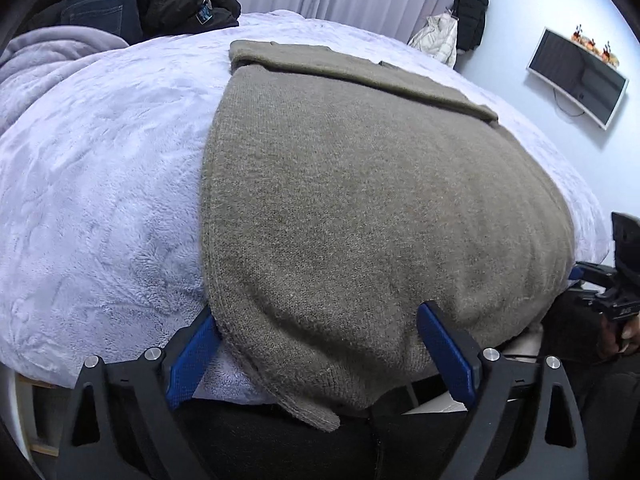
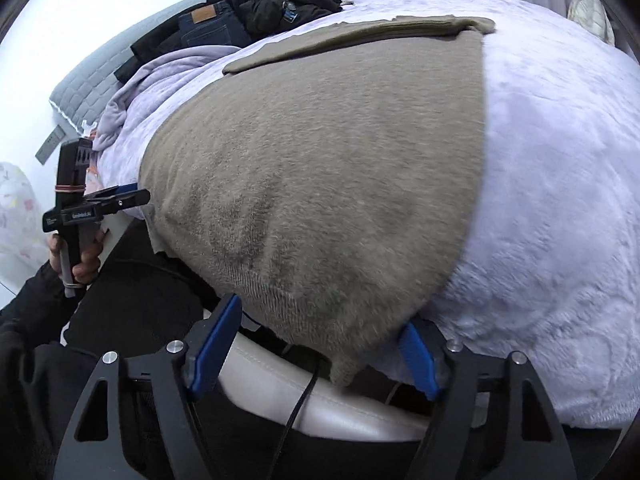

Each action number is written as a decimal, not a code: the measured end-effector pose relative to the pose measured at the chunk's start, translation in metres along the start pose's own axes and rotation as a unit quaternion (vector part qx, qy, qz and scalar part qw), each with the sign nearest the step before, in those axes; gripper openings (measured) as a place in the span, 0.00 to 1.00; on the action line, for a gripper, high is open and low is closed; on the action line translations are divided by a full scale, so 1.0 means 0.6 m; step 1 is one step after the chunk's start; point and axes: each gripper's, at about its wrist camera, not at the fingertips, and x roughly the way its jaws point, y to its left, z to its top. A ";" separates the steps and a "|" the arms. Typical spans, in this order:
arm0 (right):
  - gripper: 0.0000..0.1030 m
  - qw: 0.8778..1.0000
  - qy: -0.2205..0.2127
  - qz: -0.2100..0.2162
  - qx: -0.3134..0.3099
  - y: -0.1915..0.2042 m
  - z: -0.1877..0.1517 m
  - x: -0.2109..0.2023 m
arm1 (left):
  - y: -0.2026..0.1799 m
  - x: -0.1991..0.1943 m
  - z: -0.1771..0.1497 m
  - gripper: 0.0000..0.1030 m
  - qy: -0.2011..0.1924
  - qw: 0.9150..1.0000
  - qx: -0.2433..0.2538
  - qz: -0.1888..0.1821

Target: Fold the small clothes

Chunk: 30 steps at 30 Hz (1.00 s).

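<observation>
An olive-brown knit garment (image 1: 360, 200) lies flat on the lavender fleece blanket (image 1: 100, 184), with a folded band across its far end (image 1: 360, 68). Its near hem hangs over the bed edge. My left gripper (image 1: 320, 344) is open, its blue pads on either side of the garment's near left corner. My right gripper (image 2: 324, 340) is open, its blue pads on either side of the near right corner of the garment (image 2: 320, 168). The left gripper (image 2: 120, 200) shows in the right wrist view at the garment's left edge. The right gripper's body shows at the right edge of the left wrist view.
Dark jeans and black jackets (image 1: 140, 0) are piled at the bed's far left, also seen in the right wrist view (image 2: 240, 12). A wall screen (image 1: 580, 80) and hanging coats (image 1: 460, 28) are at the right. A white bed frame edge (image 2: 300, 392) runs below the blanket.
</observation>
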 end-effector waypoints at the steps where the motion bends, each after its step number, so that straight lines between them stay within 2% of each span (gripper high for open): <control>1: 0.77 1.000 0.002 -0.002 -0.002 0.004 0.000 0.005 | 0.007 -0.001 -0.001 0.93 -0.001 1.000 -0.007 -0.009; 5: 0.78 1.000 0.003 -0.003 -0.004 0.006 -0.006 0.011 | 0.035 0.000 -0.003 0.99 -0.002 0.998 -0.026 -0.051; 12: 0.78 1.000 0.003 -0.005 -0.006 0.021 -0.005 0.019 | 0.014 0.005 -0.002 0.99 0.004 0.999 -0.010 -0.034; 16: 0.78 1.000 0.003 -0.007 -0.007 0.026 -0.005 0.018 | 0.016 0.003 -0.011 0.92 0.016 0.998 -0.026 -0.057; 21: 0.77 1.000 -0.004 0.015 0.006 0.020 -0.005 0.019 | 0.025 0.012 -0.010 0.92 0.019 0.997 -0.040 -0.069; 22: 0.77 1.000 -0.005 0.019 0.009 0.018 -0.004 0.019 | 0.022 0.010 -0.010 0.81 0.014 0.997 -0.039 -0.058; 23: 0.71 1.000 -0.005 0.018 0.010 0.017 -0.004 0.020 | 0.023 0.005 -0.012 0.63 0.011 0.998 -0.037 -0.041; 24: 0.64 1.000 -0.004 0.013 0.010 0.016 -0.004 0.020 | 0.027 0.001 -0.016 0.53 0.006 0.999 -0.043 -0.029; 25: 0.35 1.000 0.003 0.004 0.011 0.015 -0.003 0.023 | 0.034 -0.002 -0.019 0.33 0.003 0.998 -0.053 -0.033; 26: 0.10 1.000 0.013 0.000 0.014 0.012 -0.002 0.028 | 0.043 -0.003 -0.024 0.19 0.004 0.996 -0.066 -0.051; 28: 0.10 1.000 0.019 0.009 0.020 0.008 -0.001 0.032 | 0.054 -0.005 -0.030 0.19 0.001 0.994 -0.084 -0.065; 30: 0.10 1.000 0.013 0.011 0.009 0.018 -0.001 0.025 | 0.044 -0.009 -0.027 0.18 -0.002 0.996 -0.075 -0.053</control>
